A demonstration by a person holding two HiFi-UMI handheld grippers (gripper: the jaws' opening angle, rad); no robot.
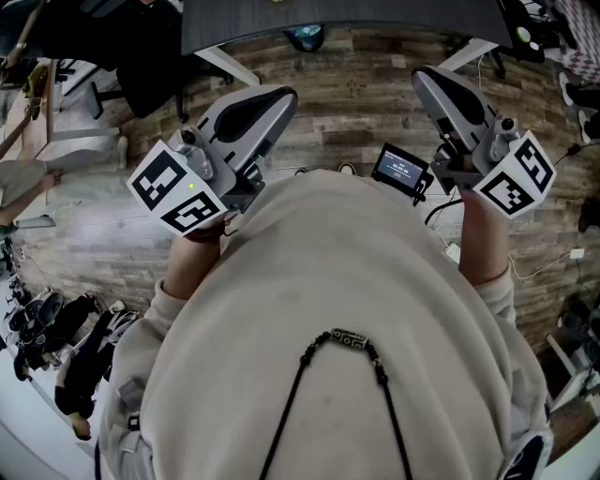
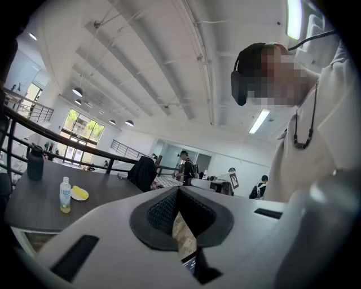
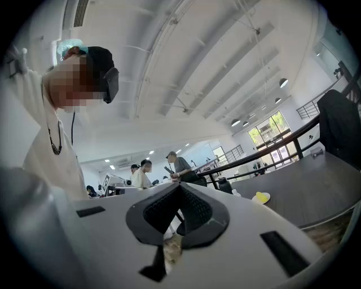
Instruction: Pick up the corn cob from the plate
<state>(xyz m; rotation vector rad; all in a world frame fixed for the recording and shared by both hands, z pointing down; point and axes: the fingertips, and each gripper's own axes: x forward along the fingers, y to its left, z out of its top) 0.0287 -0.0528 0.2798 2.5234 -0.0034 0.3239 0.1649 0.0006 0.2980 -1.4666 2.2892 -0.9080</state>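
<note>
Evidently the reach has not started: both tools are held level and close to the person's chest, above the wood-plank floor (image 1: 356, 103), short of the dark tabletop (image 1: 328, 23), whose edge just crosses the top of the head view. That posture reads as a ready stance, not a grasp.

The left gripper (image 2: 179, 191) has its jaws together, the dark pads meeting at the tips with nothing between them; only floor shows through the slit beneath. The right gripper (image 3: 179, 187) is the same, jaws closed on nothing. Both would have to open before either could take anything.

The corn cob (image 2: 78, 192) lies on a small white plate (image 2: 87, 195) on the tabletop, well apart from both grippers, just beside a little clear bottle (image 2: 65, 195) that stands upright. A dark flask (image 2: 35, 162) stands further along the same surface. Lying flat on an open plate, the cob should be reachable from above or from the side.

Much is uncertain. The cob is only a small yellow shape, so its orientation and surface cannot be made out. The head view does not show the plate at all, since the person's pale top fills the lower frame. Other people and furniture in the background are too small to read.
</note>
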